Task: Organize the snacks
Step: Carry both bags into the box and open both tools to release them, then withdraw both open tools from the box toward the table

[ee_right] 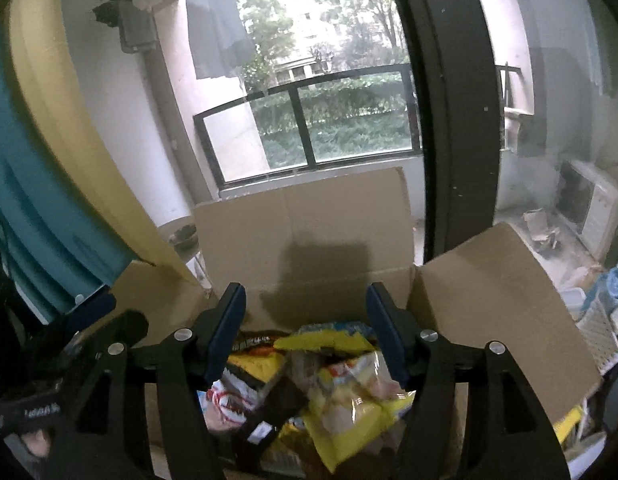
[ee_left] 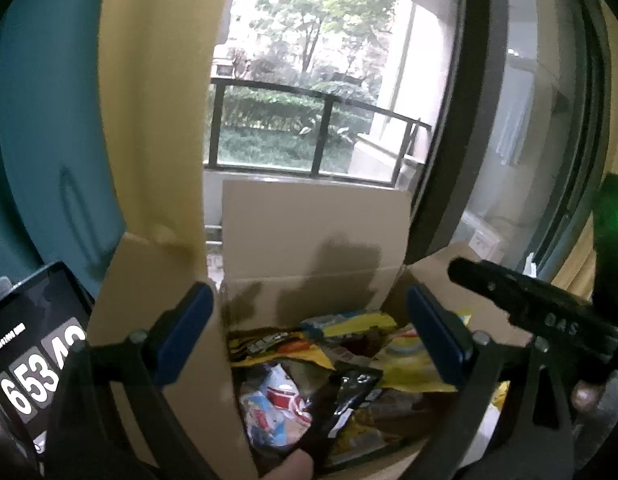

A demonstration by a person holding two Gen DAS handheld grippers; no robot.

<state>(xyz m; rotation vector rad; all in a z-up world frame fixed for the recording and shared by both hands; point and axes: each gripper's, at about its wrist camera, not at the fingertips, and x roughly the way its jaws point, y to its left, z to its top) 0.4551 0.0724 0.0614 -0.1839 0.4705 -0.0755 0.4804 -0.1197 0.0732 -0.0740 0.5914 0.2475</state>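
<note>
An open cardboard box [ee_left: 309, 236] [ee_right: 301, 220] with raised flaps holds several snack packets: yellow bags [ee_left: 409, 368] [ee_right: 349, 408], a black packet [ee_left: 349, 396] and a red-and-white packet [ee_left: 285, 396]. My left gripper [ee_left: 309, 328] is open and empty, hovering over the box with its left finger [ee_left: 181, 332] outside the left wall. My right gripper [ee_right: 307, 328] is open and empty above the snacks. The right gripper's body [ee_left: 541, 312] shows at the right in the left wrist view.
A phone [ee_left: 33, 360] showing a timer stands left of the box. A yellow and teal curtain [ee_right: 49, 180] hangs at the left. A dark window frame [ee_right: 453, 112] and glass stand behind the box. Clutter and a white basket [ee_right: 601, 320] lie at the right.
</note>
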